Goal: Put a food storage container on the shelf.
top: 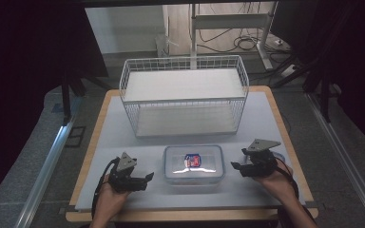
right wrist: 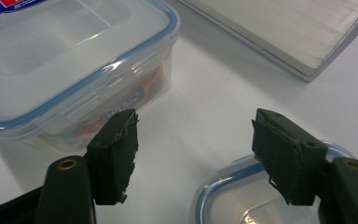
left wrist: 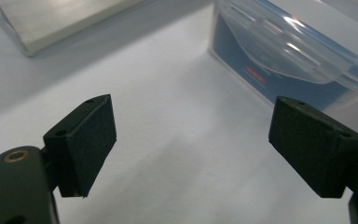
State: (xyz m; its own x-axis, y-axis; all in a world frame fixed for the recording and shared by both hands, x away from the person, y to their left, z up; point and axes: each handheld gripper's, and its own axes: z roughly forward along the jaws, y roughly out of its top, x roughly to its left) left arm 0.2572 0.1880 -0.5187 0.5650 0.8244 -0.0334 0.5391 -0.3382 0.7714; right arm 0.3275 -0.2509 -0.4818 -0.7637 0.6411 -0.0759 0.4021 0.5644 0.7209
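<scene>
Two grippers flanked lidded container (top: 194,164) at table's (top: 261,118) near edge: left gripper (top: 147,177) wide, empty, aimed at its left end; right gripper (top: 236,166) likewise spread, holding nothing, above small spare lid (right wrist: 242,207). Probably poised for two-sided lift toward wire basket (top: 184,97) behind.

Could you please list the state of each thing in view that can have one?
Clear rectangular plastic container with blue-rimmed lid: lid on, flat on the table.
White wire basket: upright, nothing inside.
Second clear blue-rimmed lid: lying loose on the table.
Left hand-held gripper: open, holding nothing.
Right hand-held gripper: open, holding nothing.
</scene>
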